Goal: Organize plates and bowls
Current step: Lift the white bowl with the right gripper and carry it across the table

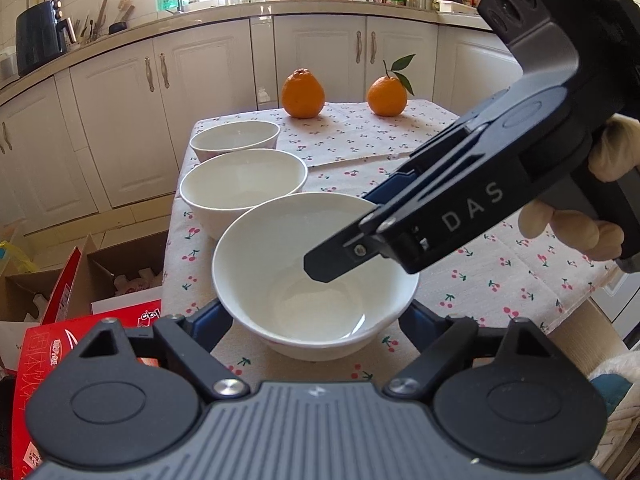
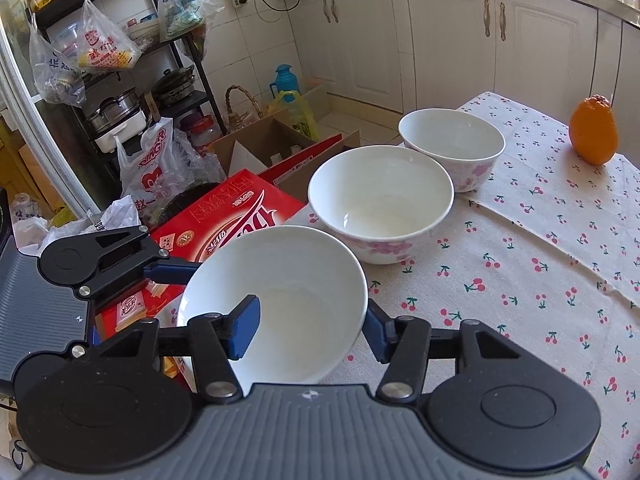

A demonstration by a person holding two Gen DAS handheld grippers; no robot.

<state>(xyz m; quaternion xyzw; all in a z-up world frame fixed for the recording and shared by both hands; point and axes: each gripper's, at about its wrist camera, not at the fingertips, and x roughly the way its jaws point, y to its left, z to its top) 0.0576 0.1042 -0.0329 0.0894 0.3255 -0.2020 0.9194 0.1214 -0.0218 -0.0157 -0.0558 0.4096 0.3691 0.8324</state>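
While both tongs are engaged with the same vessel, the relation that matters is the line of the three bowls along the desk's [image 1: 460, 280] left edge. The nearest bowl [image 1: 260, 260] sits close to the front corner, the middle bowl [image 1: 244, 184] just beyond it, almost touching, and the far bowl [image 1: 236, 136] behind that. From the left tongs [image 1: 314, 320] this row runs straight ahead and away; from the right tongs [image 2: 310, 330] it slants up and to the right.

The right tongs are pressed together on the nearest bowl's wall, one finger [image 2: 244, 328] inside the cavity and the other outside. The left tongs straddle the whole bowl low down, their blue pads appearing to press its outer wall on either side. Whether the bowl's foot has left the cloth I cannot tell.

Being round, the bowl has no long axis of its own; it opens upward, roughly level. Both hands are equally near it. My judgement is that the coming move is a lift and a short carry along the row's axis, to nest it in the middle bowl.
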